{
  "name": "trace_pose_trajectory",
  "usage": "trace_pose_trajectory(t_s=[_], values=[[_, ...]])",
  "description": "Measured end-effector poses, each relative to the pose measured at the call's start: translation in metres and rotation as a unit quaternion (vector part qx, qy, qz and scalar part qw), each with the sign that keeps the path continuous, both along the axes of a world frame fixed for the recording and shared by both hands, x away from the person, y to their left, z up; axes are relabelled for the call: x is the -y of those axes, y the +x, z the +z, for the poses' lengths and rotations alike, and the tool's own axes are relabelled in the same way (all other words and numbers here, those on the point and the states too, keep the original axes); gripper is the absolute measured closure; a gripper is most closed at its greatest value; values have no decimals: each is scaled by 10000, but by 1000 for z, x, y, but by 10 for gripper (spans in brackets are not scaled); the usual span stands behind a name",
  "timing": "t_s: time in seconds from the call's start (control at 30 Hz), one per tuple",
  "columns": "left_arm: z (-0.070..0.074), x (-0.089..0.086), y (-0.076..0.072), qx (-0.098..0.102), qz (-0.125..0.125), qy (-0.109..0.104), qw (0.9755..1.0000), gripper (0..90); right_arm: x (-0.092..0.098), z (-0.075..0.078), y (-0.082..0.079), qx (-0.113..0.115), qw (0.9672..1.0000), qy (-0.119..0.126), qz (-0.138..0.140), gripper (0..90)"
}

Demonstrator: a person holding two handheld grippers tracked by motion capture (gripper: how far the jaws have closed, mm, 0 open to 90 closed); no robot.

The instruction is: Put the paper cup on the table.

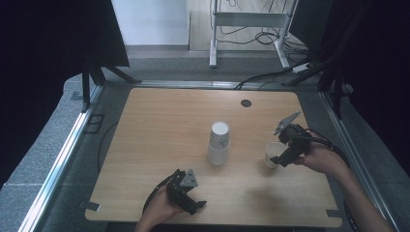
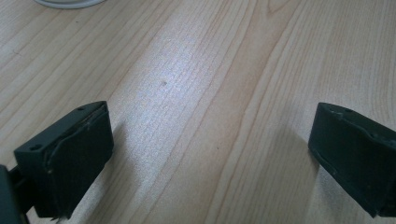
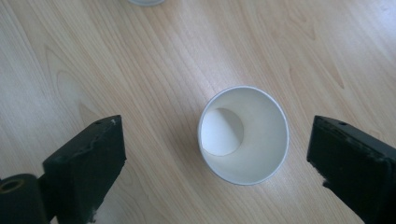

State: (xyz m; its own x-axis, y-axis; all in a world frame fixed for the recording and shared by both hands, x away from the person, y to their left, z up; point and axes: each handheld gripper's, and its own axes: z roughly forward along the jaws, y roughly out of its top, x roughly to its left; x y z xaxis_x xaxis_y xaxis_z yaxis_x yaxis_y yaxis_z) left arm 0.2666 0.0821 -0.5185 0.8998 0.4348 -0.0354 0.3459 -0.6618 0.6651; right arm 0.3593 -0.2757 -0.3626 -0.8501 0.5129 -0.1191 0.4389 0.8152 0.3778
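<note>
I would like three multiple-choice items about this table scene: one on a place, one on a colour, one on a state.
1. Where does the single paper cup stand?
A. right by the right claw
B. beside the left claw
C. at the table's far left corner

2. What colour is the inside of this cup?
A. red
B. white
C. blue

3. How does the right claw stand?
A. shut on the cup
B. shut, holding nothing
C. open, cup between the jaws, untouched

Answers:
1 A: the high view shows it at that claw's tips.
2 B: the right gripper view looks into a white, empty cup.
3 C: bare wood lies between each jaw and the cup.
</note>
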Motion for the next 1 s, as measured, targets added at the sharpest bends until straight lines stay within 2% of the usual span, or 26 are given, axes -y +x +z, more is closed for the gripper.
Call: trace_pose_trajectory(t_s=[0.13,0.3,0.5,0.63,0.87,0.97,1.0], values=[[0,0,0,10,1,6,10000,0,8,1,-8,139,9994,309,-114,35],[0,0,0,4,38,-37,10000,0,16,0,-18,295,9976,572,-245,34],[0,0,0,4,49,-39,10000,0,28,-5,-30,515,9939,900,-385,34],[0,0,0,5,59,-36,10000,0,37,-10,-37,712,9895,1138,-532,27],[0,0,0,-4,68,-33,10000,0,52,-24,-50,895,9800,1602,-764,6],[0,0,0,4,69,-28,10000,0,55,-30,-55,947,9769,1725,-839,0],[0,0,1,18,24,32,10000,0,56,-32,-57,968,9759,1752,-870,0]])
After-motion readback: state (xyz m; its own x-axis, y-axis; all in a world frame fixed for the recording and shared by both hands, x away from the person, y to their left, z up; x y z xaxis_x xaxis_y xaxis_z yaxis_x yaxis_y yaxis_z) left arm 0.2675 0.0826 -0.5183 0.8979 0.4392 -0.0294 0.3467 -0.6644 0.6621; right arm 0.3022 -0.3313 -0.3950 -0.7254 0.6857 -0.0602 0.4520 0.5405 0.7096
